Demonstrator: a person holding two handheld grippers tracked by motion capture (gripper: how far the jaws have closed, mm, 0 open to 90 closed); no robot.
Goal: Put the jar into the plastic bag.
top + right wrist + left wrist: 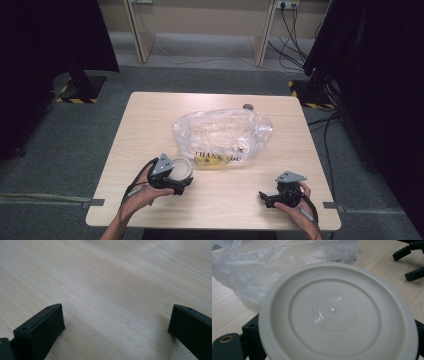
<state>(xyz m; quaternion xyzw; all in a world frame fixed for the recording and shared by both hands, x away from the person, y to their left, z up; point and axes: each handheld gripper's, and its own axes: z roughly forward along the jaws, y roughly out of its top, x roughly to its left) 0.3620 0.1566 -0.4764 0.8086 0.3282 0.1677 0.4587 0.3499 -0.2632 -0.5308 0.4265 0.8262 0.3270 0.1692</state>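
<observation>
My left gripper is shut on a round cream plastic lid at the front left of the table, just left of the bag's mouth. In the left gripper view the lid faces the camera with embossed lettering at its centre, and one black finger shows at its left edge. A crumpled clear plastic bag printed THANK YOU lies mid-table; the same bag sits behind the lid. My right gripper rests open at the front right, its fingers wide apart over bare wood.
The light wooden table stands on grey carpet. A small dark object sits at its far edge. The right gripper's open jaws appear at the top right of the left gripper view. Black stands and floor cables flank the table.
</observation>
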